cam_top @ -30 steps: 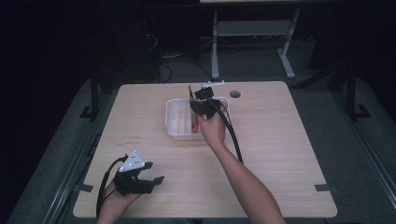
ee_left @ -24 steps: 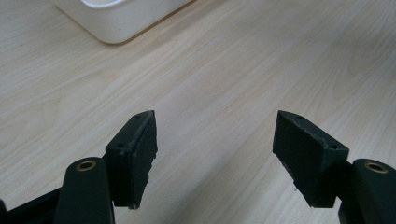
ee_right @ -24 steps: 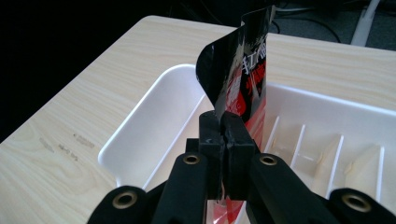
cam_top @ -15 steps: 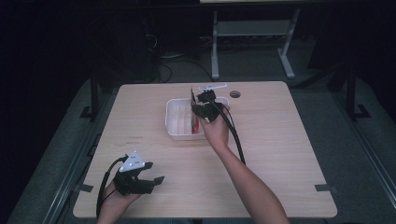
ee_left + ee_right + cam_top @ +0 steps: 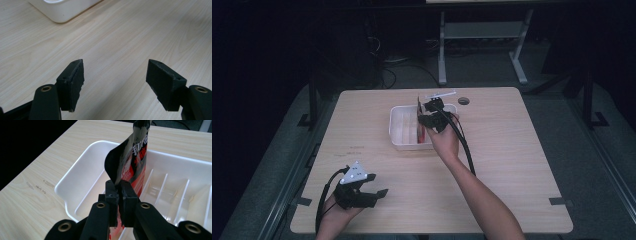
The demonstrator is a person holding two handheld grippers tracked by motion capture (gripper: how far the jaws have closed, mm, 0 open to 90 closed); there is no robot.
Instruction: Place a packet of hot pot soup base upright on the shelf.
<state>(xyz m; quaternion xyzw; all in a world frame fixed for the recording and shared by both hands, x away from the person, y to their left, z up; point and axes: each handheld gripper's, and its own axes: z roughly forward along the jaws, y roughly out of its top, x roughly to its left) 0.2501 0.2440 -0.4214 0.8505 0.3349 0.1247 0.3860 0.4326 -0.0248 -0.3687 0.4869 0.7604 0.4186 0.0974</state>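
— Dark room, pale wooden table (image 5: 512, 165); what's on it?
— White divided tray (image 5: 398, 131) at the far centre. The right gripper (image 5: 119, 195) is clenched on a red-and-black packet (image 5: 132, 157) above it; the left gripper (image 5: 115, 82), jaws released, rests near-left.

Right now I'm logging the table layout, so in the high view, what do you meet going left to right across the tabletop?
Left gripper near the front-left edge → white divided tray → right gripper, holding a red-and-black packet over the tray → small dark round spot near the far edge.
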